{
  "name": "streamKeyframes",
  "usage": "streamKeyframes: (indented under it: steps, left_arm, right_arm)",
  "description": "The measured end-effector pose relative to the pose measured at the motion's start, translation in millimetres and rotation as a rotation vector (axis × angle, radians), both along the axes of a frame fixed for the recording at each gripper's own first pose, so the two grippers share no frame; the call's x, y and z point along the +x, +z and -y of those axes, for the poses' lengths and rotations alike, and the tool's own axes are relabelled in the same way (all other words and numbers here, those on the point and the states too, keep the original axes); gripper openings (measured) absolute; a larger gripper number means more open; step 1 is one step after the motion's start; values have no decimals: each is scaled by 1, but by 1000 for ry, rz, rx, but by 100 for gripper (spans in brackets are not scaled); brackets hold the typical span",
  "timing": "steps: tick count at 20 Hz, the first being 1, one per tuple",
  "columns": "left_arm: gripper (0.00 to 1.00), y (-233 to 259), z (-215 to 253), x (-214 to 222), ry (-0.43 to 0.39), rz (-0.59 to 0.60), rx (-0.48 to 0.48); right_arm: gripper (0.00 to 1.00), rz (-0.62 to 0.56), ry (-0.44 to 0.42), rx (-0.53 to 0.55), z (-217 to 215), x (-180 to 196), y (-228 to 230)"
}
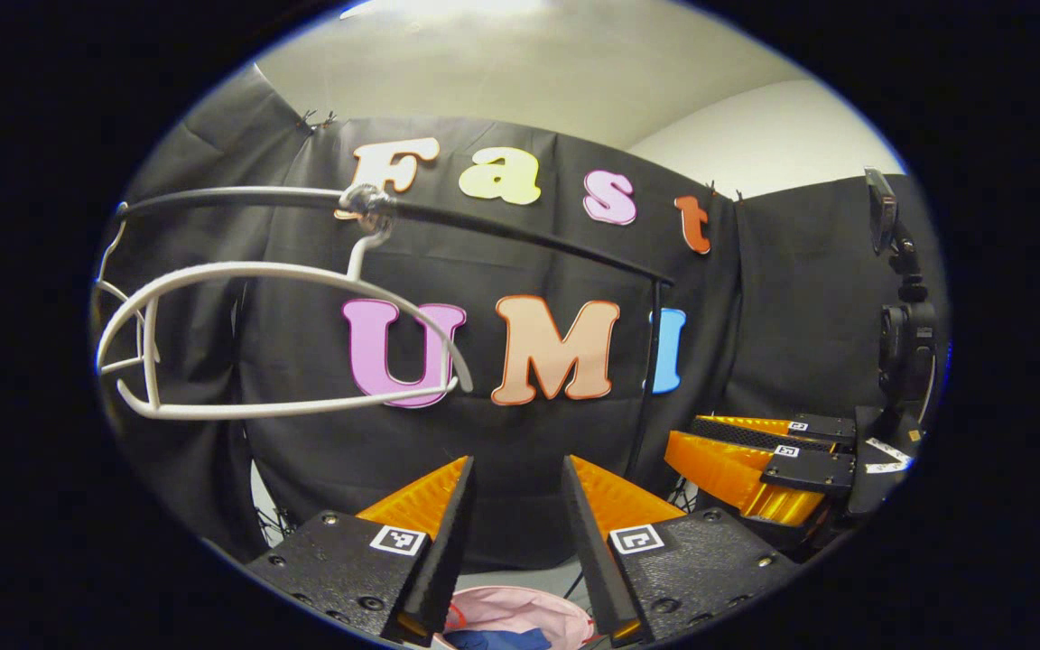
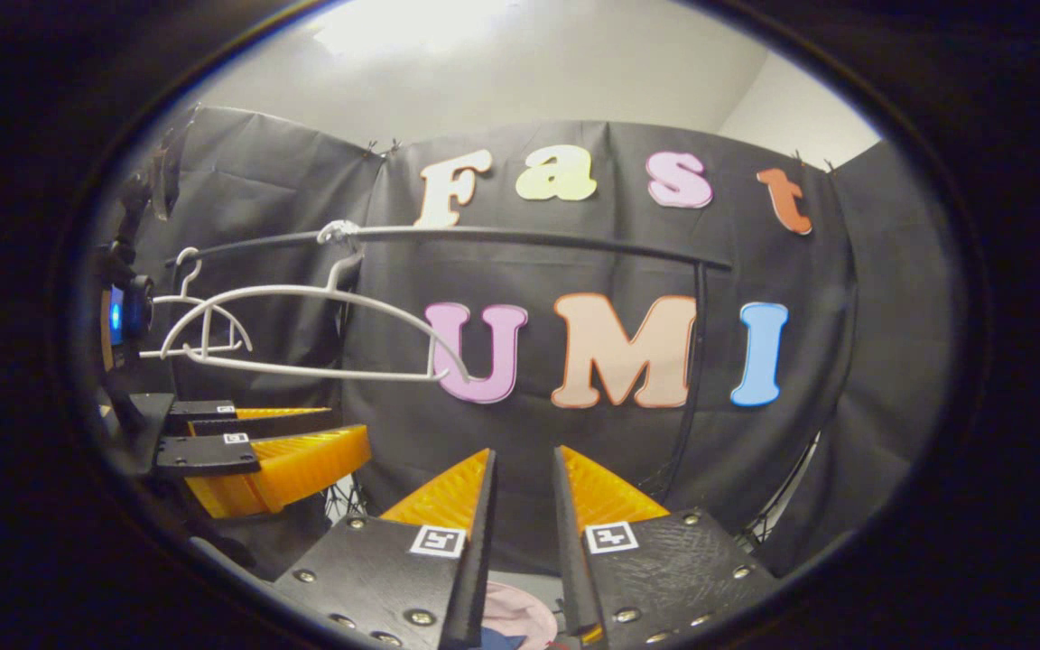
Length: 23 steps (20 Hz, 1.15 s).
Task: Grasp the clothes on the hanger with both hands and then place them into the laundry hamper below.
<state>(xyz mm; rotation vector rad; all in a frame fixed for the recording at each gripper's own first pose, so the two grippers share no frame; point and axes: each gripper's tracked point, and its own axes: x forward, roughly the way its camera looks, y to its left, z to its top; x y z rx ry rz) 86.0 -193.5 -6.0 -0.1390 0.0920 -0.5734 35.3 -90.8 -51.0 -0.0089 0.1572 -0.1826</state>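
A bare white hanger (image 1: 258,266) hangs by its hook from a black rail (image 1: 529,236); no garment is on it. Straight below, between my own fingers, I see the pink hamper (image 1: 529,607) with blue clothes (image 1: 497,639) lying in it. My left gripper (image 1: 517,465) is open and holds nothing. My right gripper (image 2: 526,454) is open too, with a narrower gap and nothing in it. Each shows in the other's view, the right gripper (image 1: 682,433) low on the right and the left gripper (image 2: 348,426) low on the left. The hanger (image 2: 303,291), hamper (image 2: 520,614) and blue clothes (image 2: 495,641) appear in the right gripper view as well.
A second, smaller white hanger (image 2: 204,311) hangs farther left on the rail (image 2: 529,236). The rail's upright post (image 1: 655,343) stands behind the grippers. A camera on a stand (image 1: 904,334) is at the booth's side. Black cloth walls close the space behind.
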Motion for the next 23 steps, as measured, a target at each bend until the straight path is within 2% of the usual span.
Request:
streamKeyframes:
  steps: [1, 2, 6, 8, 12, 16, 19, 21, 23]
  left_arm:
    - [63, 6, 4, -3, -5, 11, -7]
    - [69, 10, 8, -6, -11, 21, -9]
    - [91, 22, 12, -17, -9, 54, -7]
    - [94, 27, 15, -17, -6, 68, -14]
    - [94, 32, 20, -13, 17, 108, 1]
    - [94, 36, 55, -8, 38, 158, -28]
    - [94, 17, 89, -7, 2, 146, -16]
    - [96, -5, 112, -5, -10, 126, -6]
    - [94, -28, 135, -3, -15, 122, -35]
  right_arm:
    - [42, 15, -7, -1, 5, -4, 7]
    - [53, 31, -11, 2, 8, -7, 14]
    - [65, 59, -44, -9, 26, -25, 26]
    - [89, 67, -61, -7, 38, -31, 29]
    - [92, 82, -106, -7, 60, -38, 34]
    - [93, 97, -147, -18, 97, -43, 32]
    - [94, 111, -193, -30, 136, -59, 19]
    - [98, 136, -209, -49, 156, -67, 11]
    - [98, 166, -211, -81, 174, -76, -4]
